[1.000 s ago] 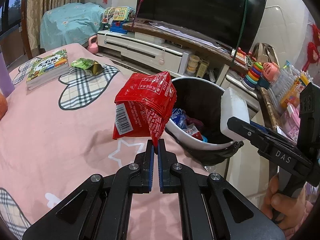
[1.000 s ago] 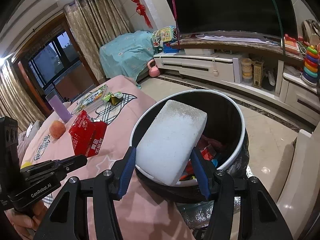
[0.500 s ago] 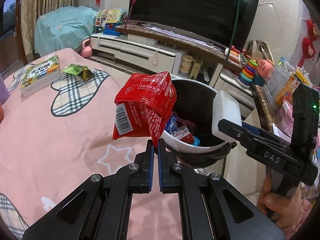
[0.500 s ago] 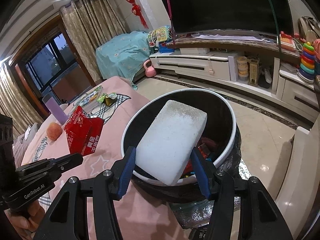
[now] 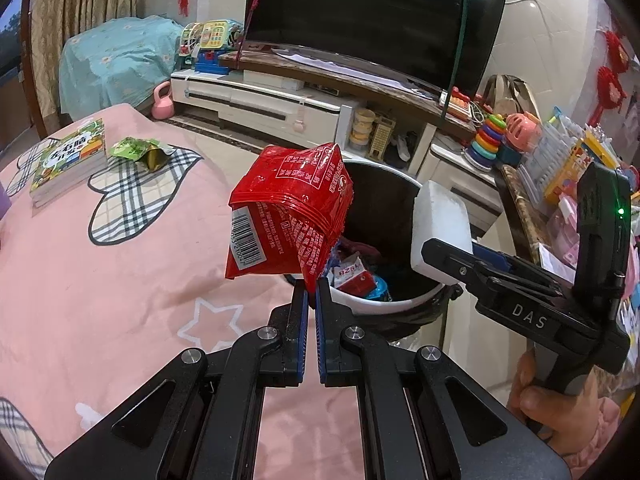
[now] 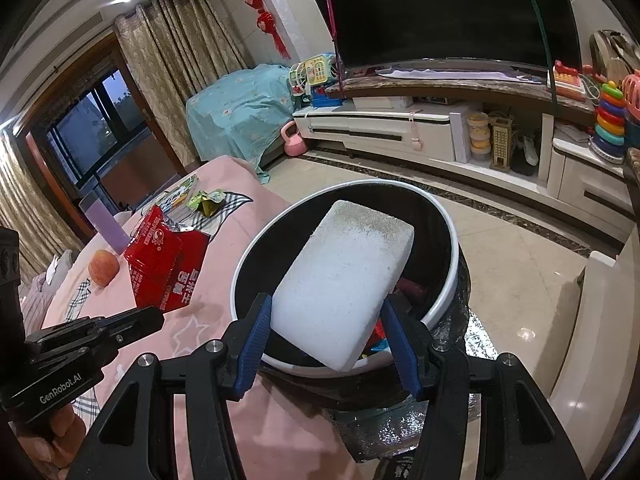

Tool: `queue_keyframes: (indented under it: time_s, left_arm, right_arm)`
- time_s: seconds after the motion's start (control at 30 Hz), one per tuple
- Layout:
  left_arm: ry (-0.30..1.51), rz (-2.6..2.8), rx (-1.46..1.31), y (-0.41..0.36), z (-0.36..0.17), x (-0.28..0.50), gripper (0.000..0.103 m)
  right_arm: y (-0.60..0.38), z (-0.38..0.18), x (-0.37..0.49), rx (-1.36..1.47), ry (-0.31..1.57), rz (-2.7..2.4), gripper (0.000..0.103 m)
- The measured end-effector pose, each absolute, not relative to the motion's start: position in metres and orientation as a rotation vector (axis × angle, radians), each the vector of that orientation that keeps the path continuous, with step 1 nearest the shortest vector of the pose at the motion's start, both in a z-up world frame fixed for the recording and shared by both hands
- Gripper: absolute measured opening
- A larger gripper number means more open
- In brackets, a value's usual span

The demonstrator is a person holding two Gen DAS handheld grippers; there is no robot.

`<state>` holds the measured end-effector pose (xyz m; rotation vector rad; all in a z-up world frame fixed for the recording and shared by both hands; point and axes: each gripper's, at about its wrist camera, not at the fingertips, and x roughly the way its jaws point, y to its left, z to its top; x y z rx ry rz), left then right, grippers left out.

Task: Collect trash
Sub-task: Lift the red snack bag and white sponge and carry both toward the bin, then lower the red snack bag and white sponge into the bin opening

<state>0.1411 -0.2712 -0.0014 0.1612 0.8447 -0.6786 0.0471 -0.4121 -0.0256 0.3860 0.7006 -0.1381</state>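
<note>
My left gripper [image 5: 313,286] is shut on the bottom corner of a crumpled red snack bag [image 5: 288,216], which stands up above the pink table at the near-left rim of the trash bin [image 5: 384,304]. The same red bag [image 6: 164,264] shows left of the bin in the right wrist view. The bin is black inside with a white rim [image 6: 448,280] and holds several wrappers. My right gripper [image 6: 327,300] is shut on a white foam block [image 6: 344,280], held tilted over the bin's opening. From the left wrist view the foam block [image 5: 440,220] sits above the bin's right rim.
A green wrapper [image 5: 142,150] and a book [image 5: 70,156] lie at the far left of the pink tablecloth [image 5: 120,280]. A peach [image 6: 103,267] and a purple cup [image 6: 106,224] stand further back. A toy-filled shelf [image 5: 560,184] is close on the right.
My left gripper has carried the red bag a little toward the bin, so the bin and foam block sit nearer the middle of its view. The right gripper has held still.
</note>
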Motion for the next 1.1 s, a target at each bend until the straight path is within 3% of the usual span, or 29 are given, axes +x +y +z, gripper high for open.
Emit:
queue_keyframes:
  time_s: [1.1]
  left_arm:
    - [0.836, -0.7, 0.219, -0.304, 0.0, 0.142, 0.003]
  right_arm:
    - [-0.434, -0.021, 0.047, 0.384, 0.702, -0.155, 0.057]
